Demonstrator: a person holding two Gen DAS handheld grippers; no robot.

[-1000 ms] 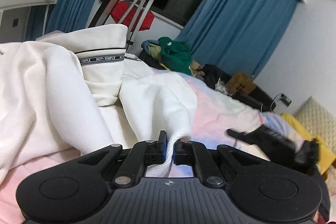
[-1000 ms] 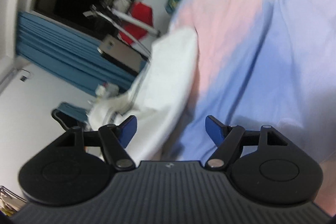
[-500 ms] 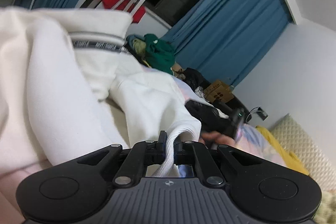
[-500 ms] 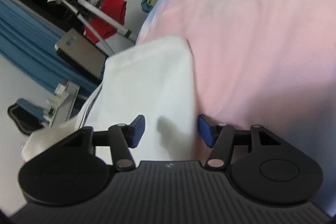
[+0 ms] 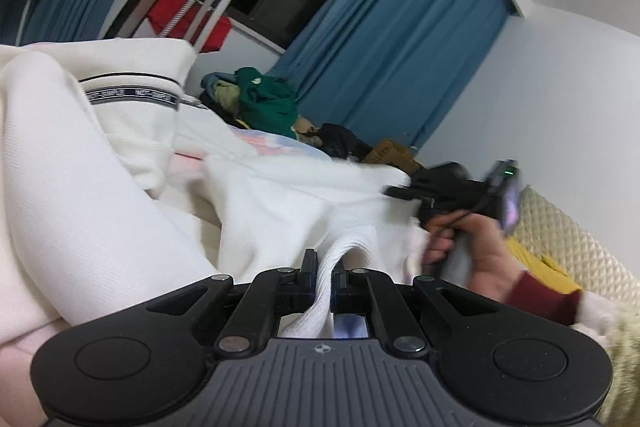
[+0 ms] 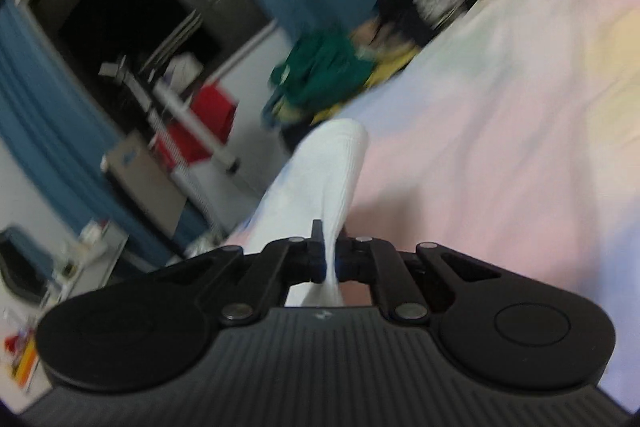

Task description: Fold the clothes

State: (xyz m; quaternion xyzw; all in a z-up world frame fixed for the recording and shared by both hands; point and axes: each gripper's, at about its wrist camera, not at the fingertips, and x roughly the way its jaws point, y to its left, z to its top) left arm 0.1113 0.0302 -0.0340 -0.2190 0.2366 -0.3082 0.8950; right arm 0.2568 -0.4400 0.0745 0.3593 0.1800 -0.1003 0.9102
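The white top (image 5: 280, 195) is lying in a heap on the pink and blue bed (image 6: 480, 155). Part of it is bunching up high on the left, with a black stripe band (image 5: 132, 95) on it.

The left gripper (image 5: 324, 277) is pinching tight on a ribbed edge of the top, with its jaws closed on the cloth. The right gripper (image 6: 329, 259) is pinching tight too, holding another white ribbed bit (image 6: 332, 171) that is sticking out past its jaws. In the left view, the right gripper (image 5: 452, 187) is sitting to the right, a little farther off, in the person's hand (image 5: 476, 247).

I think both grippers are now holding the hem, ready to lift and spread the top flat. To do this well, both grips are needing to stay tight so the cloth is not slipping out. The 2 grippers should be pulling apart gently until the edge between them is straight, not yanking. They should be lifting at the same height so the top is hanging even. The heap on the left is looking twisted, so a soft shake may be helping it fall open.

The right view is blurry, so small things are hard to tell there. A green pile (image 5: 268, 103) is sitting far off at the bed's end, near the blue curtain (image 5: 400, 59).
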